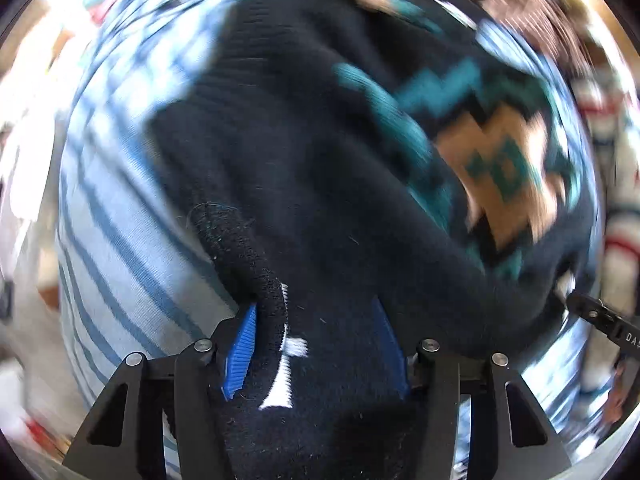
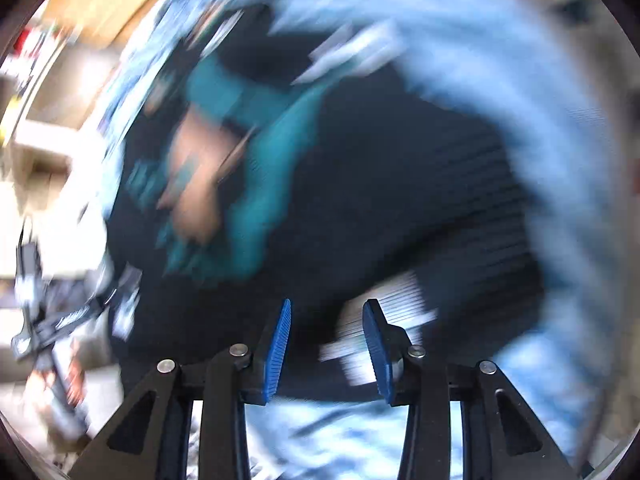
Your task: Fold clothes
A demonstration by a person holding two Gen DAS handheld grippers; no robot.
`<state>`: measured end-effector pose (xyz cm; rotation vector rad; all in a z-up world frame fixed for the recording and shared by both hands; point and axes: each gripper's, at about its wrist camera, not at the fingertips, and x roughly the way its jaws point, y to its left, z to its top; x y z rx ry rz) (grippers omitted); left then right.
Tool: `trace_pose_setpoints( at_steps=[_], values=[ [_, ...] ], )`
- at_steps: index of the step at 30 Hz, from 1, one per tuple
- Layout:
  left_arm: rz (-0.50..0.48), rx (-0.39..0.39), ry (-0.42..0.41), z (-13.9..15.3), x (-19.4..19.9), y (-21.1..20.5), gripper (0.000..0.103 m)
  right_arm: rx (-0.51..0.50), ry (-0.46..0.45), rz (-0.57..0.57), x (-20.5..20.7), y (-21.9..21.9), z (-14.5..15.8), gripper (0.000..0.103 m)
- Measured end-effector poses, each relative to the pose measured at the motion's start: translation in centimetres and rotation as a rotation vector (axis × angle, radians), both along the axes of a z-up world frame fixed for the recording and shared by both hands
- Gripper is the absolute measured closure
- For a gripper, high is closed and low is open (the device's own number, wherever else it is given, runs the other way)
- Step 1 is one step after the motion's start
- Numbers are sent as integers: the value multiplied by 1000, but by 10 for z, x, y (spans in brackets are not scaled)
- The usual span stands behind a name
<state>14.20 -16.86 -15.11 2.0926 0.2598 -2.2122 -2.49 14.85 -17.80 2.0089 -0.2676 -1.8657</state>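
Observation:
A dark navy knitted sweater (image 1: 304, 152) with a teal and tan zigzag pattern lies on a blue-striped sheet (image 1: 116, 240). My left gripper (image 1: 314, 304) points down and is shut on a thick bunched fold of the sweater, which fills the gap between the blue pads (image 1: 240, 352); white stitching shows on that fold. In the blurred right wrist view, the same sweater (image 2: 400, 200) lies under my right gripper (image 2: 328, 302). Its jaws stand apart with nothing clamped, and a pale striped patch (image 2: 384, 320) shows just beyond the right pad.
The striped sheet (image 2: 500, 60) surrounds the sweater on all sides. A white garment with red stripes (image 1: 616, 208) lies at the far right. Part of the right gripper (image 1: 600, 320) shows at the sweater's right edge. Pale furniture (image 2: 44, 148) stands at the left.

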Motion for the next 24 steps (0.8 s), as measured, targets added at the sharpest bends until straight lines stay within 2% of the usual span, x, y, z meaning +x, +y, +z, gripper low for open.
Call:
trace_pose_setpoints(
  at_steps=[1, 2, 4, 5, 7, 8, 11, 14, 15, 17, 20, 21, 23, 24],
  values=[
    [-19, -16, -17, -5, 5, 0, 51, -7, -50, 52, 5, -15, -11, 63],
    [-34, -35, -37, -10, 10, -1, 51, 37, -79, 86, 10, -24, -23, 62],
    [-32, -90, -94, -27, 20, -13, 48, 93, -85, 107, 15, -29, -39, 62],
    [4, -71, -100, -34, 26, -25, 37, 84, -82, 90, 15, -26, -39, 62],
    [84, -15, -100, -42, 36, -46, 25, 73, -113, 61, 11, -20, -36, 62],
    [121, 19, -105, -42, 41, -54, 25, 79, -126, 57, 8, -19, -32, 62],
    [184, 78, -90, -28, 49, -75, 25, 86, -62, 132, 4, -31, -5, 59],
    [222, 98, -35, -2, 59, -91, 25, -60, -22, 203, 2, -48, 26, 57],
    [234, 109, -6, 9, 63, -95, 25, -102, -7, 231, 1, -54, 36, 54],
    [223, 179, 61, 25, 66, -100, 25, -141, 28, 314, 0, -70, 45, 35],
    [199, 292, 163, 49, 68, -105, 25, -104, -42, 395, 3, -70, 16, 39],
    [181, 332, 184, 62, 51, -83, 25, -87, -84, 412, 7, -68, 1, 41],
    [153, 376, 157, 57, 15, -37, 25, -49, -160, 410, 13, -73, -29, 43],
    [153, 372, 119, 52, -1, -20, 25, -34, -190, 397, 15, -76, -42, 43]
  ],
)
